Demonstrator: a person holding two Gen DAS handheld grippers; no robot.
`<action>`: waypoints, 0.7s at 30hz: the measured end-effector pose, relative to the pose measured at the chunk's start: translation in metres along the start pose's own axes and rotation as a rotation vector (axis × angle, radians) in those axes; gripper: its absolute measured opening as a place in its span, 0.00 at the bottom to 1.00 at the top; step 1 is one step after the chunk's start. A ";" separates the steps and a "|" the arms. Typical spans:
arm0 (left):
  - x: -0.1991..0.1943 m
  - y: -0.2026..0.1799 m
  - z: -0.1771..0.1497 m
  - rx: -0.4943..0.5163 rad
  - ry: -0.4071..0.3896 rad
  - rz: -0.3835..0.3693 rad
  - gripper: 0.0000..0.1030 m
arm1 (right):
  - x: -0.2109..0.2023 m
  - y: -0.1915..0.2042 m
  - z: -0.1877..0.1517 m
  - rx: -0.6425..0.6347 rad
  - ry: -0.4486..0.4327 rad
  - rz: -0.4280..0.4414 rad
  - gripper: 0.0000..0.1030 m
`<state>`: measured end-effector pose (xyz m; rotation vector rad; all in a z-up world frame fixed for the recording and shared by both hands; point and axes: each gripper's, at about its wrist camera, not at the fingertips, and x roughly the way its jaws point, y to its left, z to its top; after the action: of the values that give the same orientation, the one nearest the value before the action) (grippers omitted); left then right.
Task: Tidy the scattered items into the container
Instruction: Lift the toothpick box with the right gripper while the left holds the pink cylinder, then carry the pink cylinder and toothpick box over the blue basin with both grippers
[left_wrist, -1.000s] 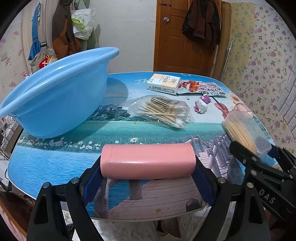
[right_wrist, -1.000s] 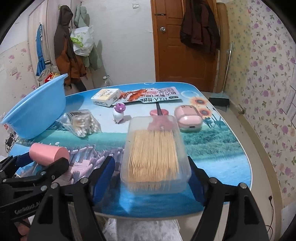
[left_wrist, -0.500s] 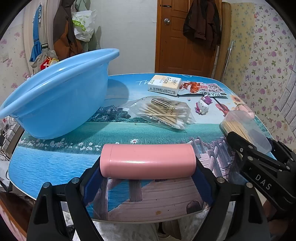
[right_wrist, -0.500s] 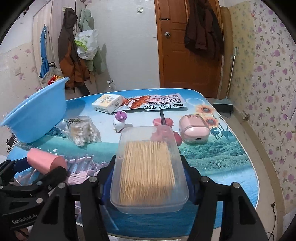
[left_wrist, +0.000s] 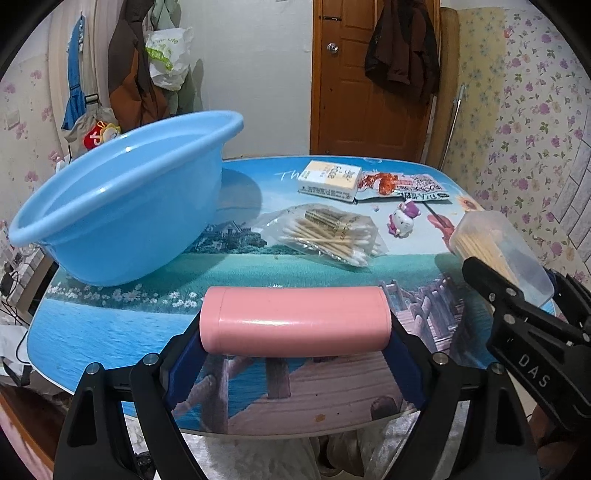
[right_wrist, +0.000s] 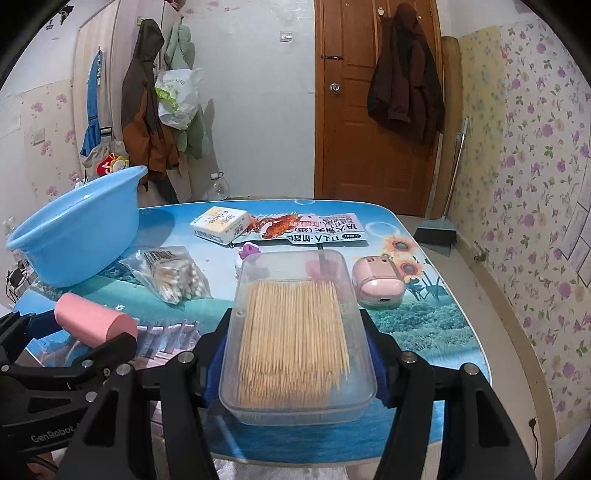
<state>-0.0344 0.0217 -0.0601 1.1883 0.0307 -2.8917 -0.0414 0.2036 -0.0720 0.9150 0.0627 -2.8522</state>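
1. The left gripper (left_wrist: 295, 328) points down at a slant. Its two blue pads (left_wrist: 184, 365) press on the ends of a pink tube (left_wrist: 295, 325) and hold it sideways, up off the table.
2. The right gripper (right_wrist: 297, 354) also slants down. Its jaws have just been closing, and now they squeeze the long sides of a clear box (right_wrist: 295, 332) of sticks.
3. The two grippers sit side by side, near each other, not touching.
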 end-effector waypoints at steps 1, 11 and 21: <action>-0.002 0.000 0.001 0.002 -0.002 -0.002 0.84 | -0.002 0.001 0.000 0.001 0.002 0.001 0.61; -0.028 0.009 0.009 -0.016 -0.048 -0.014 0.84 | -0.028 0.003 0.008 0.020 -0.026 -0.027 0.61; -0.054 0.017 0.011 -0.024 -0.096 -0.012 0.84 | -0.051 0.004 0.010 0.044 -0.039 -0.032 0.61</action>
<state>-0.0034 0.0045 -0.0140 1.0478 0.0718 -2.9458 -0.0059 0.2055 -0.0338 0.8735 0.0104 -2.9107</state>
